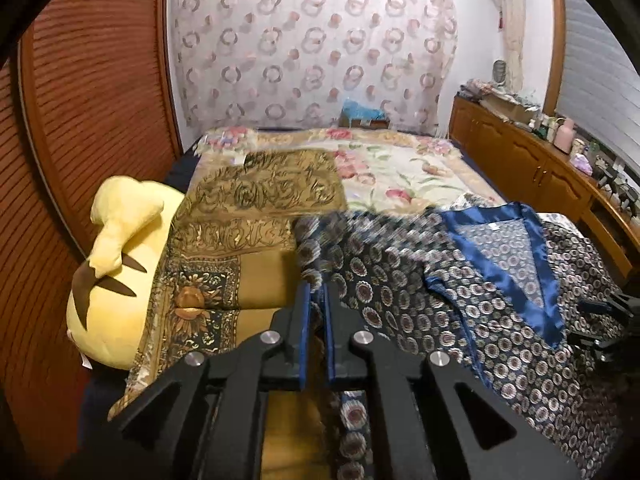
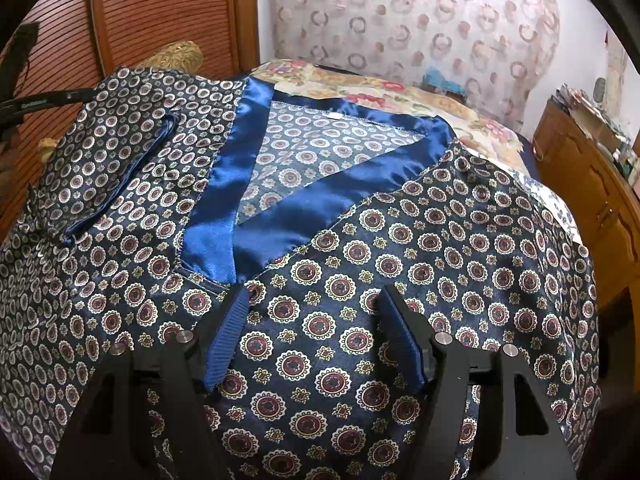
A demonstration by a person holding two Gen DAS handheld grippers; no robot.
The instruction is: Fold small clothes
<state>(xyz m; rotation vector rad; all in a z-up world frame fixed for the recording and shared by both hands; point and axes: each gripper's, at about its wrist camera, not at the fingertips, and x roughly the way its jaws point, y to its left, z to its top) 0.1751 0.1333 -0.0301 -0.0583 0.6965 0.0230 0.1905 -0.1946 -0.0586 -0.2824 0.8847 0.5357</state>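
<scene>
1. As the left wrist view shows it, the left tool is clenched on a fold of the navy satin garment with a round medallion print, and a strip of that cloth runs between its blue pads and down under the fingers. The garment lies spread over the right part of the bed, partly on a folded gold and black patterned blanket.
2. In the same view a yellow plush toy sits beside the blanket at the left. The cloth near the tool's tips is blurred, so how much of the fold is pinched is hard to tell. The dark shape at the right edge is probably the right tool, though it is cut off.
3. From the right wrist view, the right tool stands released, its fingers wide apart just above the garment's printed front, below the shiny plain blue satin neckband. Whether the tips touch the cloth I cannot tell.
4. I judge the garment light, limp and slippery, so it will likely slide out of a shallow pinch. The stitched neckband or a hem seems the firmer place to hold. Its lower edge and sleeves are cut off.
</scene>
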